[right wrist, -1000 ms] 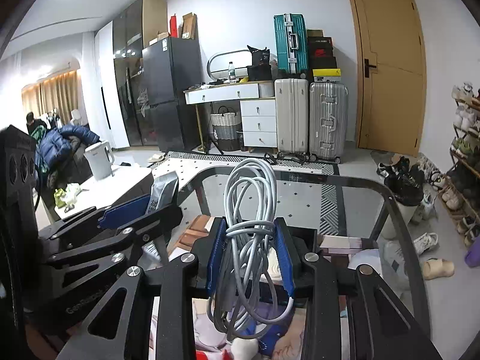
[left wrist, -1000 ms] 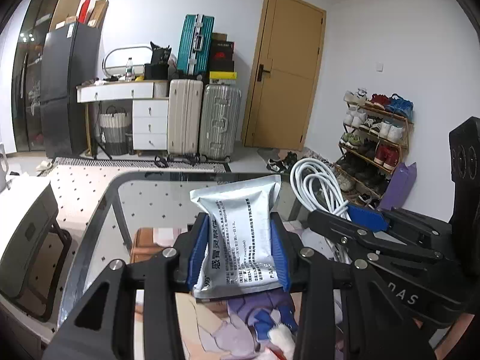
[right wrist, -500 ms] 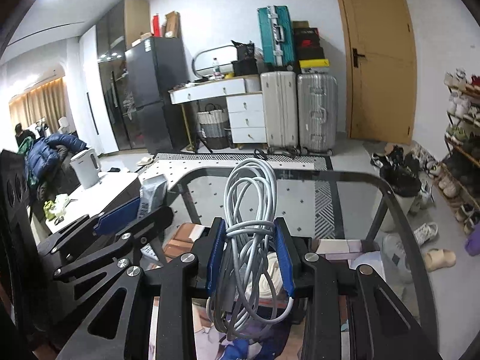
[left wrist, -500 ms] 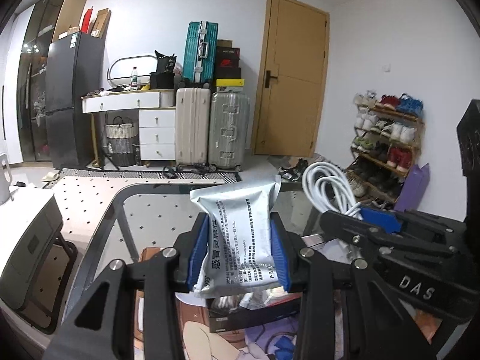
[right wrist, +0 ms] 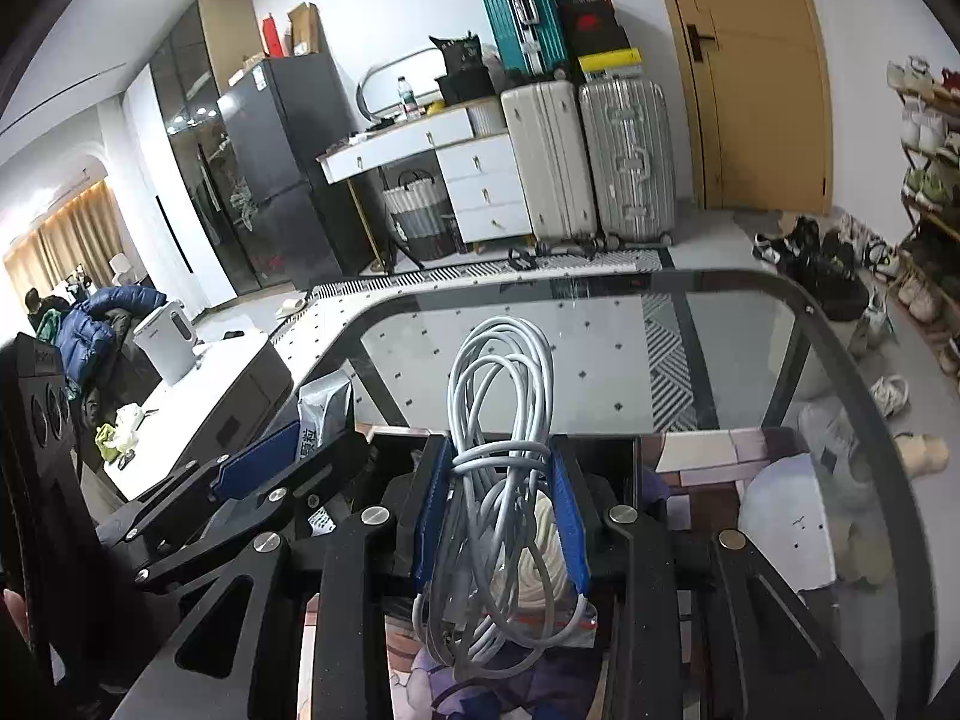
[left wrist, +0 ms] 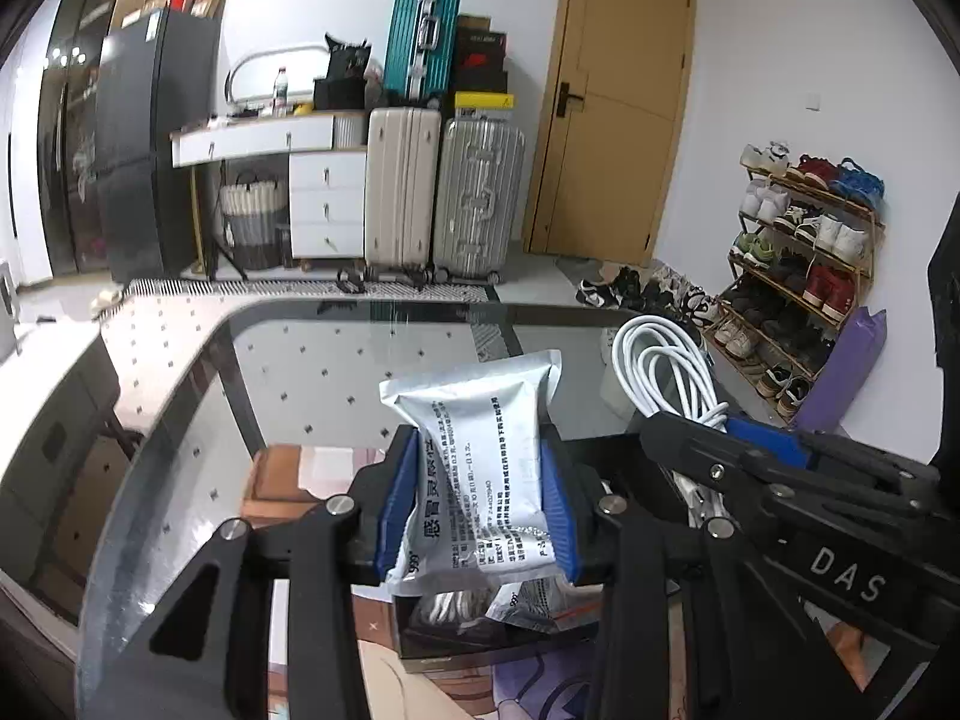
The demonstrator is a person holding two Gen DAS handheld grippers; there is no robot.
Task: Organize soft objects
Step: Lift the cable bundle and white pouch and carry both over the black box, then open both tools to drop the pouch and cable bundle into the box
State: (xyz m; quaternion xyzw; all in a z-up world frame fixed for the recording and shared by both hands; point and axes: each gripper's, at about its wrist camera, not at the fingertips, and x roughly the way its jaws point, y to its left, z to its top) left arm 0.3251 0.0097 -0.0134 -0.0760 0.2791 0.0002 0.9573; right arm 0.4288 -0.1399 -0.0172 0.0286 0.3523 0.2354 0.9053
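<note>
A glass-topped table [left wrist: 198, 420] stands in a cluttered room with suitcases, a white dresser and a shoe rack behind it; printed mats lie on or under the glass. Near the table's close edge sits a dark open box [left wrist: 498, 630], and a silver sachet and a coil of white rope can be seen already lying inside it, so part of the sorting seems done. The left gripper [left wrist: 477, 504] has its fingers closed on a silver foil sachet [left wrist: 480, 468] with printed text, held upright just above the box. The right gripper [right wrist: 501, 516] has its fingers clamped on a bundled white charging cable [right wrist: 498, 420], its loops sticking up and hanging down over the same box. Both items are still held, neither released. What remains, as far as I can judge, is lowering each into the box and letting go; whether other loose items wait elsewhere cannot be told.
</note>
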